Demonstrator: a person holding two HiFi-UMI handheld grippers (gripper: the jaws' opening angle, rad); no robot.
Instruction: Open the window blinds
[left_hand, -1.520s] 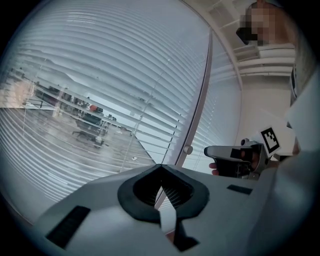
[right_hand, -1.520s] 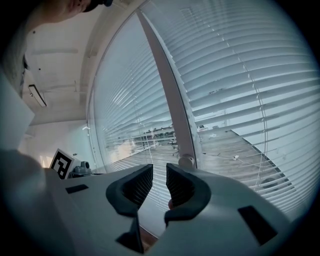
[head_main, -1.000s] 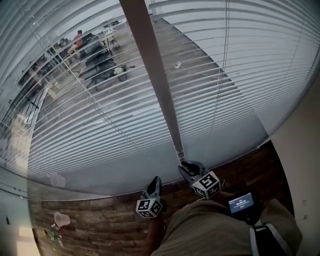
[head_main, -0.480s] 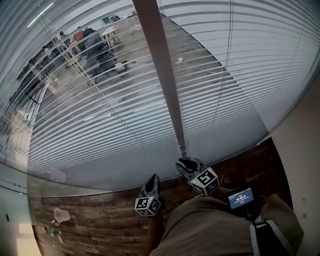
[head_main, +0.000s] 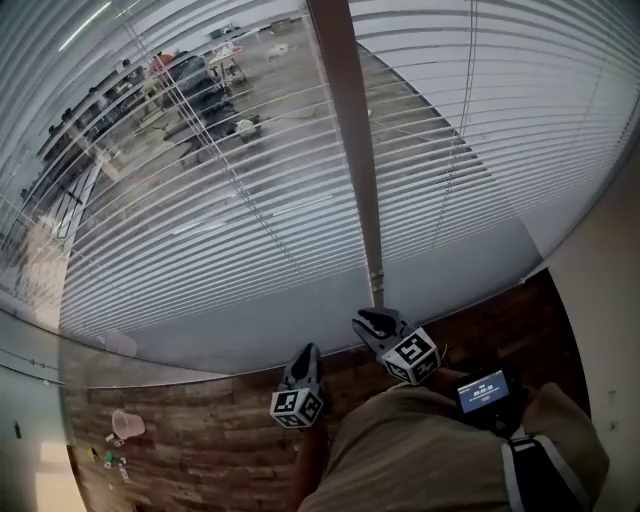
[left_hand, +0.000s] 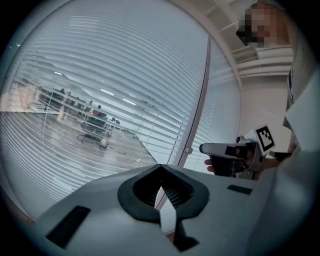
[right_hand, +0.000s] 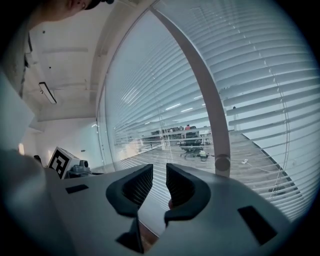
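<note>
The window blinds (head_main: 230, 240) hang lowered across the glass ahead, slats tilted enough to see through, and neither tool touches them. The right tool (head_main: 368, 321), jaws narrowly apart on nothing, sits just below the frame post (head_main: 352, 130), with the left tool (head_main: 311, 351) closed and empty beside it. Both have edged up toward the blinds since a second ago, so I judge the reach is only beginning.

The left tongs (head_main: 304, 358) and right tongs (head_main: 369, 321) are held before the window blinds (head_main: 200, 250), near the window post (head_main: 355, 150).
</note>
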